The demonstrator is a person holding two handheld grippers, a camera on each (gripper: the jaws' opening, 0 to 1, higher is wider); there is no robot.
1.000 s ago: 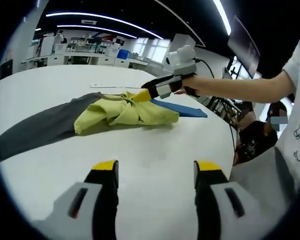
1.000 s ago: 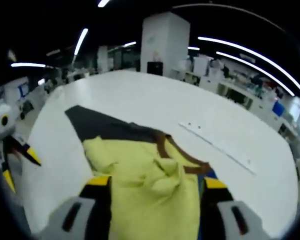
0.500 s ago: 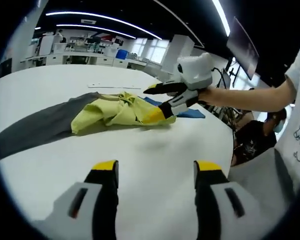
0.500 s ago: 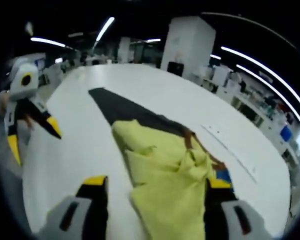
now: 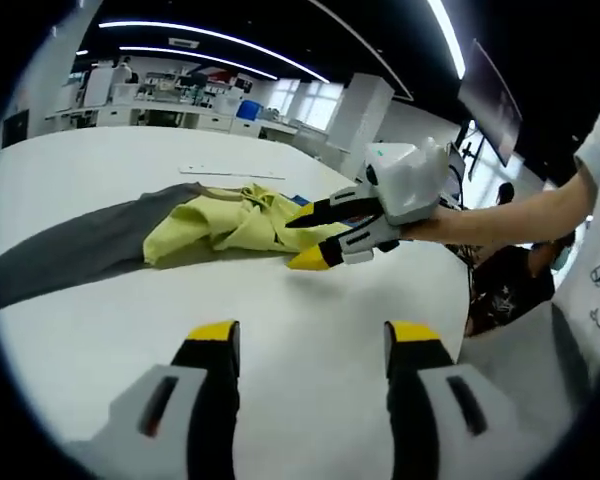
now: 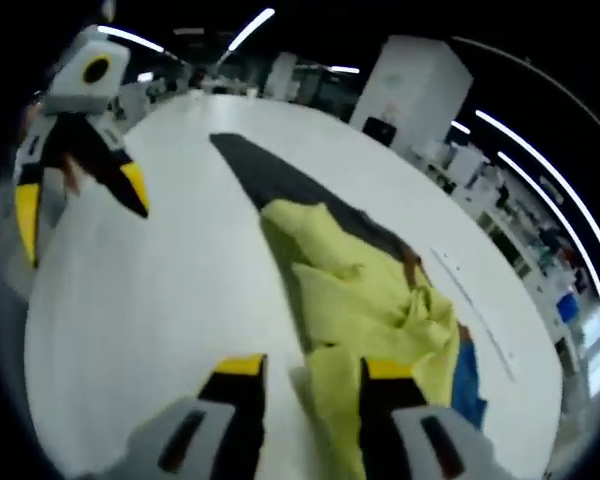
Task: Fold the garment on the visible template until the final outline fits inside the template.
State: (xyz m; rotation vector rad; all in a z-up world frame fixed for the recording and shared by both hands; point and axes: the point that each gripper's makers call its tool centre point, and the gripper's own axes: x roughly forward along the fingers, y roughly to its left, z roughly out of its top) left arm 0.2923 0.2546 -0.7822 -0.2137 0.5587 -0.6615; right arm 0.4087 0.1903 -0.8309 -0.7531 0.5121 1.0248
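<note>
The left gripper sits low in the left gripper view. Its two jaws have yellow tips and stand wide apart, with nothing between them. In the right gripper view it shows at the far left, with its jaws spread

The right gripper comes in from the right side of the left gripper view. A bare arm reaches out behind it. Its yellow-tipped jaws point left and have a gap between them. In the right gripper view, its jaws rise from the bottom, fairly close together
</note>
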